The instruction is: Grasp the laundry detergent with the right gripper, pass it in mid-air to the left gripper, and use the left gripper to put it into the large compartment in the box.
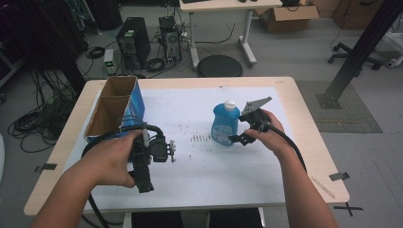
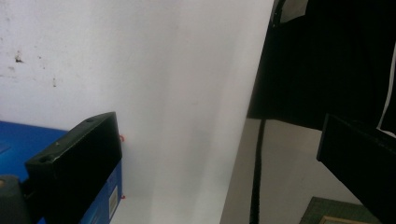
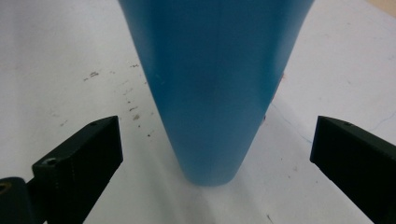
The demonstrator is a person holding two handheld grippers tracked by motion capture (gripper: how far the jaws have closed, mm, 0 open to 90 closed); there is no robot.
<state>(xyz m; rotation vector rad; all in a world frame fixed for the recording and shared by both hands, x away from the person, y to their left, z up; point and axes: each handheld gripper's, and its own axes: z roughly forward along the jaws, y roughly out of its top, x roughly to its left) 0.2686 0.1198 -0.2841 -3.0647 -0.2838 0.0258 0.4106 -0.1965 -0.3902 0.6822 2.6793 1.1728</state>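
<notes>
The person's left hand lies nearest the high camera, at the near left of the table, and holds the left gripper low over the white sheet. In the left gripper view its jaws stand wide apart with nothing between them; a blue corner of the cardboard box sits behind one jaw. That box stands open at the table's left edge, just beyond this hand, and looks empty as far as its top shows.

The blue bottle, with its white cap, stands upright on the sheet near the middle of the table, well apart from the box. The right gripper is brought up against its right side. In the right gripper view the bottle rises straight between the jaws, which are spread wide on either side and do not touch it.

So the work seems to be at its start: the bottle is lined up for a grasp but not yet held. Closing the jaws, lifting the bottle and carrying it, probably toward the box, all appear to be still ahead.
</notes>
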